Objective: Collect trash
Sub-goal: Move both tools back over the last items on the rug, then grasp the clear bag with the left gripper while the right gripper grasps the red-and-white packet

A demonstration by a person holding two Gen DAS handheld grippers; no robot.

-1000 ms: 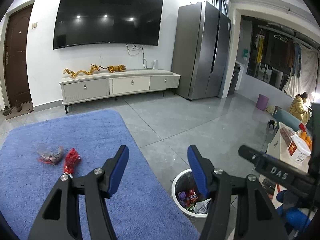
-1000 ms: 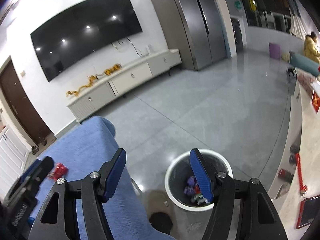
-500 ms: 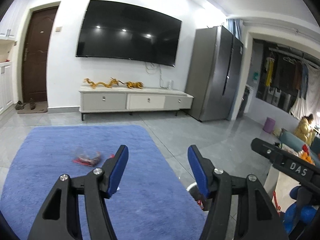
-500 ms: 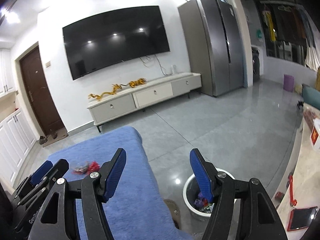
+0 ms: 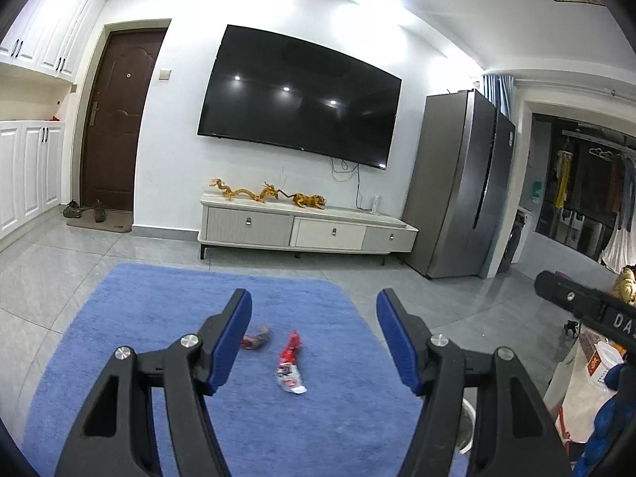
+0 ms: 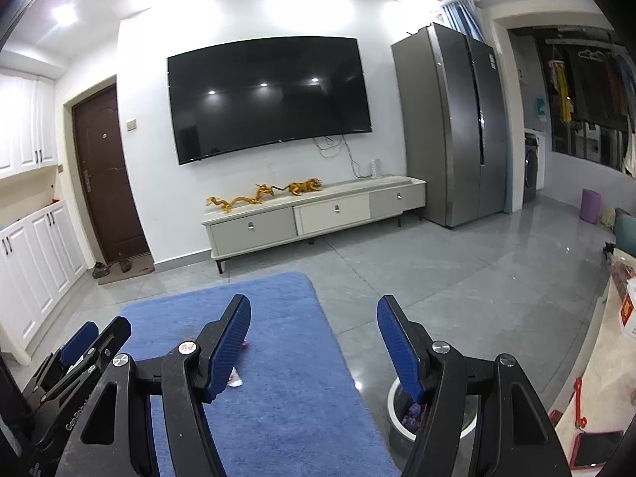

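Note:
A red and white snack wrapper (image 5: 290, 363) lies on the blue rug (image 5: 159, 310), between my left gripper's fingers in the left wrist view. A second crumpled wrapper (image 5: 256, 338) lies just left of it, partly behind the left finger. My left gripper (image 5: 314, 338) is open and empty, above the rug. My right gripper (image 6: 314, 338) is open and empty; a bit of wrapper (image 6: 234, 377) shows behind its left finger. The white-rimmed trash bin (image 6: 397, 417) with trash in it stands on the floor right of the rug, partly behind the right finger.
A white TV cabinet (image 5: 306, 230) with gold figurines stands against the far wall under a large TV (image 5: 298, 95). A steel fridge (image 5: 461, 187) is at the right. A low table (image 6: 612, 357) with items is at the far right. Grey tile floor surrounds the rug.
Both grippers have tilted up and swung left, away from the bin toward the rug. The wrappers now lie between the left gripper's fingers. Both stay open.

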